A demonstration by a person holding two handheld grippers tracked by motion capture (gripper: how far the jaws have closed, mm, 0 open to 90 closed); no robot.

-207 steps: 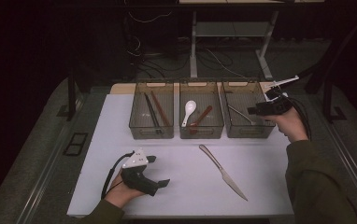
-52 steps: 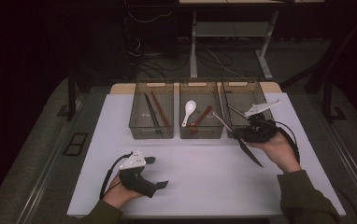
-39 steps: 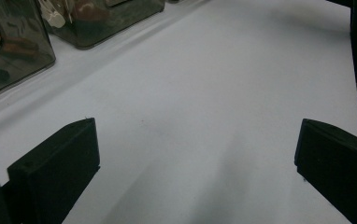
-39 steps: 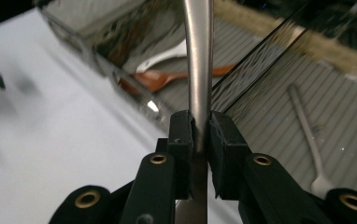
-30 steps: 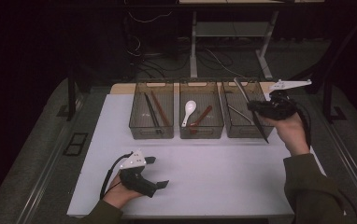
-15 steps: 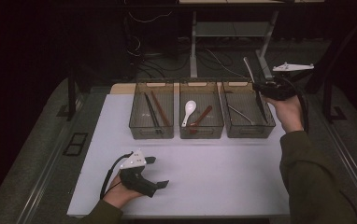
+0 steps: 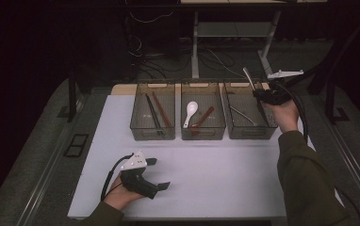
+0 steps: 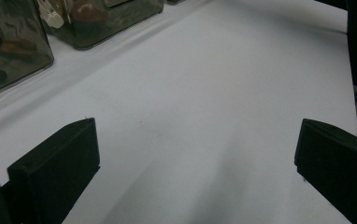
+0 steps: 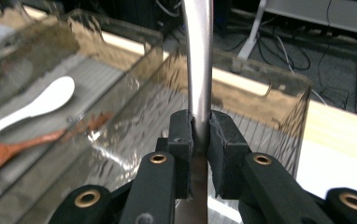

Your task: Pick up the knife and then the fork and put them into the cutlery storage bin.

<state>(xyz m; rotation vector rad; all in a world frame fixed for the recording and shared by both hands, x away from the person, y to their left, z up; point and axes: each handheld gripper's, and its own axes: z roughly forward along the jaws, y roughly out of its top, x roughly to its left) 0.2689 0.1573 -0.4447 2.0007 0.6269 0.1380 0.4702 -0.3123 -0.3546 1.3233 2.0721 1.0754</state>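
Clamping the table knife (image 9: 198, 70) mid-length, the right gripper (image 9: 200, 133) holds stiff, slippery steel; left gripper (image 8: 190, 154) gapes empty.

I see a white table (image 7: 225, 183) with three clear bins in a row along its far part: the left bin (image 7: 152, 117), the middle bin (image 7: 202, 117) and the right bin (image 7: 249, 117), just beside one another. My left gripper (image 7: 157, 176) rests near the front edge, fingers spread wide.

White spoon (image 7: 190, 111) and wooden spoon (image 7: 203, 117) share the middle bin (image 7: 202, 133)
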